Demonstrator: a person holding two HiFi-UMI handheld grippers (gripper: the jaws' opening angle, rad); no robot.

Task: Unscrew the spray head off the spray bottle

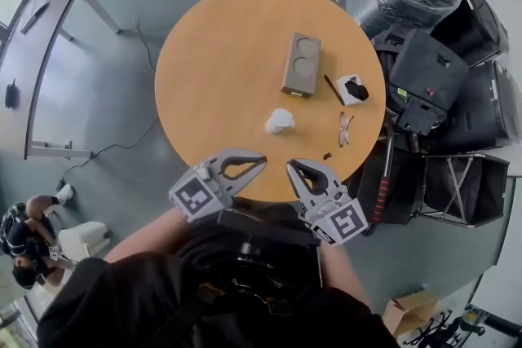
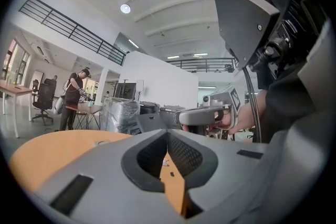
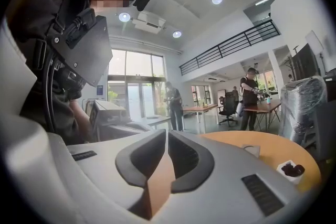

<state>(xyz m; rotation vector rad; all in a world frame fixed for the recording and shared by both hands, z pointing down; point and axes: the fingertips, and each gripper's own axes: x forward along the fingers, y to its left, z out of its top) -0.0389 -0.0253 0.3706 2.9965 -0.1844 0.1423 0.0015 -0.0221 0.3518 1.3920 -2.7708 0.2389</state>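
- We take the small white object (image 1: 279, 121), standing a little toward 5 o'clock from the middle of the round worktop (image 1: 204, 53), to be the spray bottle. From straight above we cannot tell its head from its body.
- It stands apart from everything else, with bare wood all round it. We judge that leaves room for one gripper to steady it and the other to turn the head.
- At its 1 o'clock lies a grey block (image 1: 301, 63) with two round hollows. Toward 2 to 3 o'clock are a pen (image 1: 333, 90), a white dish (image 1: 348, 83) with something dark in it, and glasses (image 1: 345, 129). All are well clear of it, so none should get in the way.
- The left gripper (image 1: 259, 162) and right gripper (image 1: 291, 168) hang over the worktop's 6 o'clock rim, tips turned toward each other.
- Each gripper's own view shows its jaws pressed together with nothing between them.
- Neither touches the white object. We read this as a resting pose, with the unscrewing not yet begun.
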